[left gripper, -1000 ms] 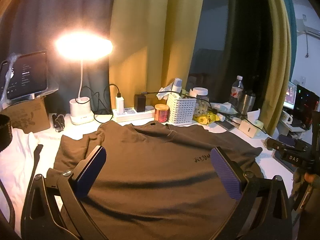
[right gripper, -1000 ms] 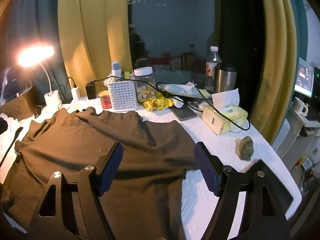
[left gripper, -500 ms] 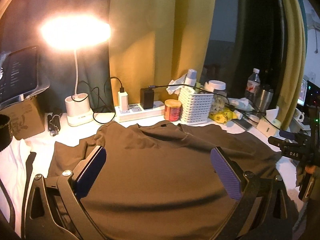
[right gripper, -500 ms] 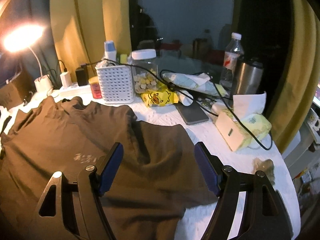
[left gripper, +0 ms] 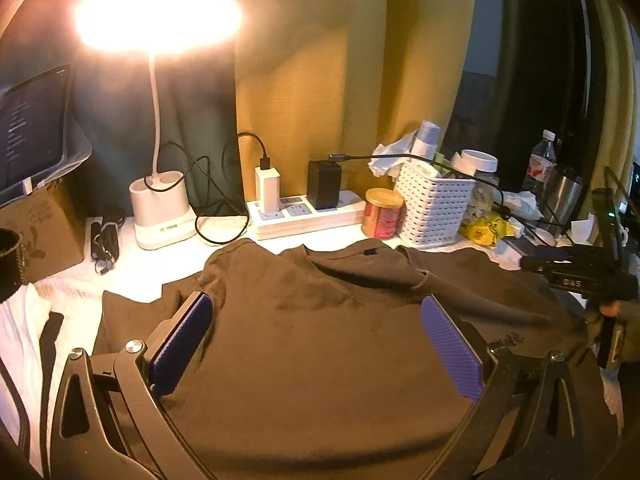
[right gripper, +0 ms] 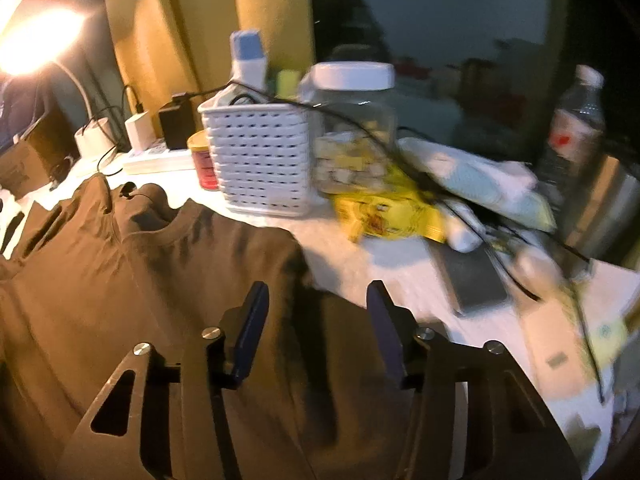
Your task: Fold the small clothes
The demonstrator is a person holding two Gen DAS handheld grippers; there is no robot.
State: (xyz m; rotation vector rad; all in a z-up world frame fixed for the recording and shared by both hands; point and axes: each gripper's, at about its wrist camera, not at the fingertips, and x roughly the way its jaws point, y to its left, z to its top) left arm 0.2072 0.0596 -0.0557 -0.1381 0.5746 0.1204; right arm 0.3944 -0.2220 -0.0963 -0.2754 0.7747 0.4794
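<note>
A brown T-shirt [left gripper: 320,340] lies spread on the white-covered table [left gripper: 132,280], its collar toward the clutter at the back. My left gripper [left gripper: 316,312] hangs low over the shirt's upper middle, open wide, with only flat cloth below its purple pads. In the right wrist view, which is blurred by motion, the right gripper [right gripper: 318,296] is over the shirt's [right gripper: 100,280] right shoulder and sleeve edge. Its jaws are closing, with a dark fold of the sleeve between them. The pads do not press on the cloth.
Along the back stand a lit desk lamp [left gripper: 160,216], a power strip [left gripper: 296,216], a red can [left gripper: 382,212] and a white basket [left gripper: 432,208]. A jar [right gripper: 352,120], yellow packet [right gripper: 384,212], phone [right gripper: 468,280] and bottle [right gripper: 572,136] crowd the right. A white garment [left gripper: 16,320] lies at left.
Both grippers have moved forward and down toward the shirt's collar end. The right jaws have narrowed from wide open, and the right view has turned toward the sleeve.
</note>
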